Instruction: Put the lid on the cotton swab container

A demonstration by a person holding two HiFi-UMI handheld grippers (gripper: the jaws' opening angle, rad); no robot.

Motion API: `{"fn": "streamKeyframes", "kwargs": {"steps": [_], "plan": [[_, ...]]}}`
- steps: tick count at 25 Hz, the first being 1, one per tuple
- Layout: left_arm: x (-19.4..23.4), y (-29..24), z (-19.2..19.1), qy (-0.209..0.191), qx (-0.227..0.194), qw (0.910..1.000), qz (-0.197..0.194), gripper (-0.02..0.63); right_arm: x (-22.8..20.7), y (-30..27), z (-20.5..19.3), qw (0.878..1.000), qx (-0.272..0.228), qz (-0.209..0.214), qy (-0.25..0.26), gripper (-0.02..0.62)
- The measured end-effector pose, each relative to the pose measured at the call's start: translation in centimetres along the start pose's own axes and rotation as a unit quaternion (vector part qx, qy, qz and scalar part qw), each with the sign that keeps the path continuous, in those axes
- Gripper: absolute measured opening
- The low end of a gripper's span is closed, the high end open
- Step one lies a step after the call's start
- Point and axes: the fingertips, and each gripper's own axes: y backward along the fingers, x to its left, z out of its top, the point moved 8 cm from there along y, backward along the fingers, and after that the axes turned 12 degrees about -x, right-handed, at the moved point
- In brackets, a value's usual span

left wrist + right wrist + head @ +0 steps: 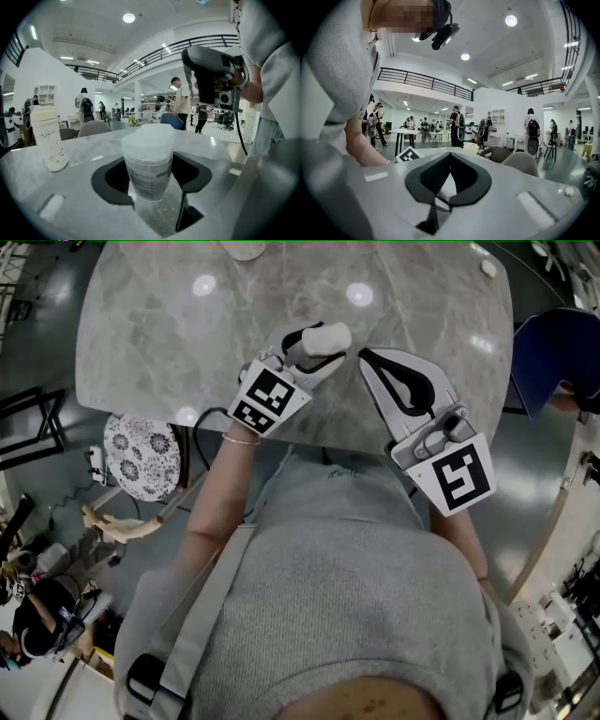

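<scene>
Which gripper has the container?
The left gripper: its jaws clamp the container. The right gripper is shut and empty.

Left gripper (323, 341), left of centre: jaws set wide, clamped on the two sides of the cotton swab container (147, 154), aimed far and a little rightward, tilted slightly down; bare left forearm (217, 491) trailing back near-left, bent at the elbow. Right gripper (367, 357), right of centre: jaws pressed fully together with nothing between them, aimed far and leftward, tips near the left gripper's load but apart from it; right forearm (461, 545) behind, close along the torso.
</scene>
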Motion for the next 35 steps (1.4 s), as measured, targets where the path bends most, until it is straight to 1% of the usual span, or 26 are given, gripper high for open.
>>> {"fn": "streamKeyframes", "kwargs": {"steps": [11,18,26,35], "plan": [[0.6,-1.1,-3.2,0.005,0.027,0.9995,-0.015,0.258,-0.3,0.1,-0.5,1.0,0.011,-0.004,-0.004,0.003],[0.5,-1.5,-4.4,0.002,0.039,0.999,-0.022,0.258,-0.4,0.2,-0.6,1.0,0.011,-0.008,-0.006,0.003],[0.5,-1.7,-4.9,0.001,0.043,0.9988,-0.025,0.256,-0.6,0.4,-0.6,1.0,0.012,-0.012,-0.007,0.003],[0.3,-1.8,-5.1,-0.013,0.065,0.9972,-0.032,0.256,-0.5,0.0,-0.7,1.0,0.007,-0.008,-0.01,0.003]]}}
